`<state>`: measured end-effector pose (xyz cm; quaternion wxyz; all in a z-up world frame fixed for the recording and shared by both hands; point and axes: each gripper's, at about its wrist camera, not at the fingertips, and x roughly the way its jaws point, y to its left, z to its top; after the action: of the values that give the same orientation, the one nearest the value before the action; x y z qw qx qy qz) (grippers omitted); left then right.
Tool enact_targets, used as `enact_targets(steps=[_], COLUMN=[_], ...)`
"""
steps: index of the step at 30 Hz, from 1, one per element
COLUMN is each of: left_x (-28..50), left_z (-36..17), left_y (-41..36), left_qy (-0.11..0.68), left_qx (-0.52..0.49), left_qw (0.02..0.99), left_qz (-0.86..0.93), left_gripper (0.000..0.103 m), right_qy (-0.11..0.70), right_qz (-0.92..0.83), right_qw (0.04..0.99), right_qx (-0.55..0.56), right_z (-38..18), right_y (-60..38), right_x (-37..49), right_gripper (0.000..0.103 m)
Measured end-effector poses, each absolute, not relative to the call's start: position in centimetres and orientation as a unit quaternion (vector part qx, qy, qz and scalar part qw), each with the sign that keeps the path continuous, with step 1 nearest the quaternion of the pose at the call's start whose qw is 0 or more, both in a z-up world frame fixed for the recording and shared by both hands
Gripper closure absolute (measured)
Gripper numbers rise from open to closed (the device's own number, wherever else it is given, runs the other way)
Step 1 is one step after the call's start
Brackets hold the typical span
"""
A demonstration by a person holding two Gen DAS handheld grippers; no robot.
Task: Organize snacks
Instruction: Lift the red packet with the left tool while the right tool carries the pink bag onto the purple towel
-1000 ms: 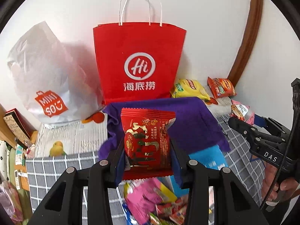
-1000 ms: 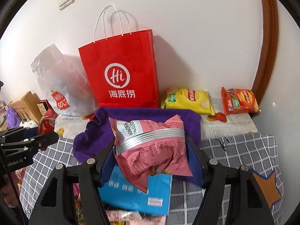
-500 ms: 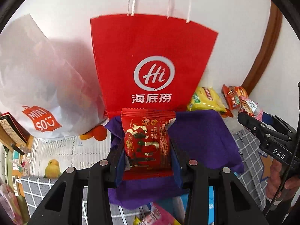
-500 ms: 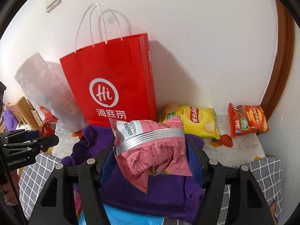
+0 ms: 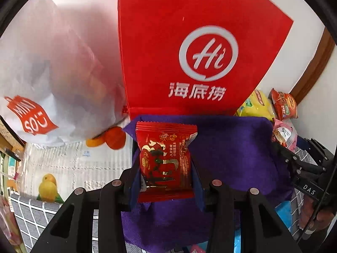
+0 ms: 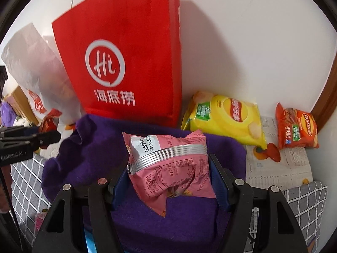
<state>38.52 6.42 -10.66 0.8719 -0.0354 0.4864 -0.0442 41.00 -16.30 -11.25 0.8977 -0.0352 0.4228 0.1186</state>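
My left gripper [image 5: 166,181] is shut on a small red snack packet [image 5: 165,160], held upright over a purple cloth [image 5: 231,156]. My right gripper [image 6: 170,179] is shut on a crumpled pink snack bag [image 6: 168,168] with a silver band, also above the purple cloth [image 6: 88,158]. A tall red paper bag [image 5: 189,48] with a white "Hi" logo stands right behind the cloth against the wall; it also fills the right wrist view [image 6: 126,63]. The right gripper with its pink bag [image 5: 284,135] shows at the right edge of the left wrist view.
A white plastic Miniso bag [image 5: 42,73] leans left of the red bag. A yellow chip bag [image 6: 227,118] and an orange chip bag [image 6: 297,126] lie by the wall on the right. A grey checked tablecloth [image 6: 303,198] and a printed mat [image 5: 69,164] cover the table. A brown door frame [image 5: 311,67] rises at the right.
Both grippers have moved forward and down toward the red paper bag, which now looms much larger. Each keeps its packet. The blue box and loose snacks below have slid out of view.
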Motion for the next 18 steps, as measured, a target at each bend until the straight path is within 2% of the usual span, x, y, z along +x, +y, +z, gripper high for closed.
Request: enact_targets(steps=[18], left_x=[39.5], left_z=[-13.6], left_y=[5.4], left_qy=[0.524], left_qx=[-0.028], left_qw=[0.85], left_qz=[-0.048], left_gripper=[0.063], right_qy=[0.473], right_qz=[0.116], right_qw=[0.872], right_qx=[-0.048], right_z=[-14.5], right_y=[-16.7], right_x=[41.9], right_gripper=[0.035])
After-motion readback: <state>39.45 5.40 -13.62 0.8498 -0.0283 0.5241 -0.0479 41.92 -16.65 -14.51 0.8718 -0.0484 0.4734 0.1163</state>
